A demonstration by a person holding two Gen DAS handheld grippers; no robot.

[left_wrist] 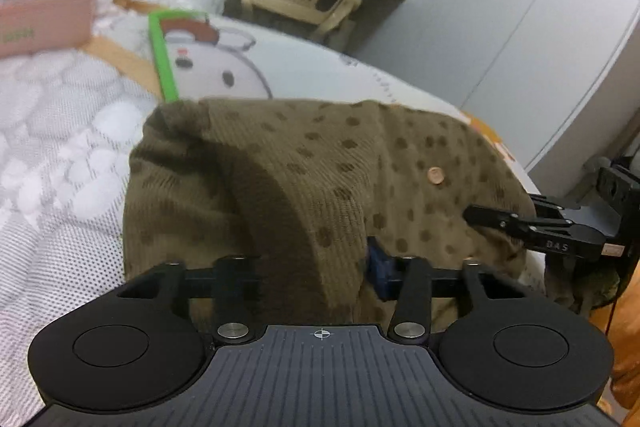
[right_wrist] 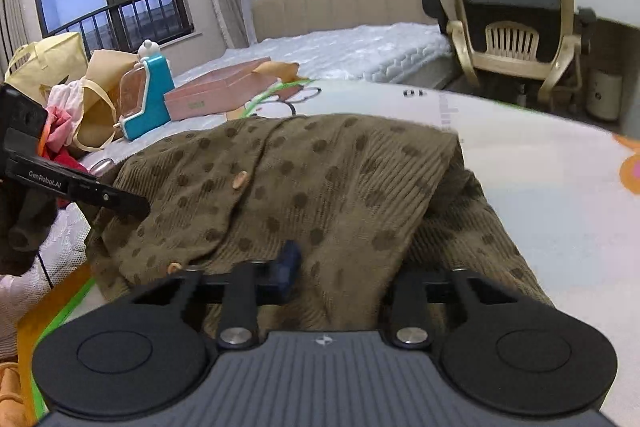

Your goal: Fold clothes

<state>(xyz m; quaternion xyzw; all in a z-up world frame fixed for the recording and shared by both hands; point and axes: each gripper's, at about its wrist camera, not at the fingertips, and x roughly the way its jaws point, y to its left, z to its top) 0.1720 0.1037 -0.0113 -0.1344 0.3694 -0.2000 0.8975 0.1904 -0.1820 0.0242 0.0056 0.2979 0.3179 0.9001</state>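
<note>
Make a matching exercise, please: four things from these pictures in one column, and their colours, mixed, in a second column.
Things:
1. cardigan
2. flat box
3. office chair frame
4. dispenser beside the bags

Colours:
A. pink
B. teal
C. olive with darker dots
D. beige

Pairs: 1-C, 2-A, 3-D, 4-B

Olive dotted cardigan (left_wrist: 304,187) draped over left gripper (left_wrist: 320,267), right gripper (left_wrist: 472,213) alongside

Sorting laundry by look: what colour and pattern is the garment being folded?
The garment is olive-brown ribbed knit with darker polka dots and small tan buttons, clearest in the right wrist view.
</note>
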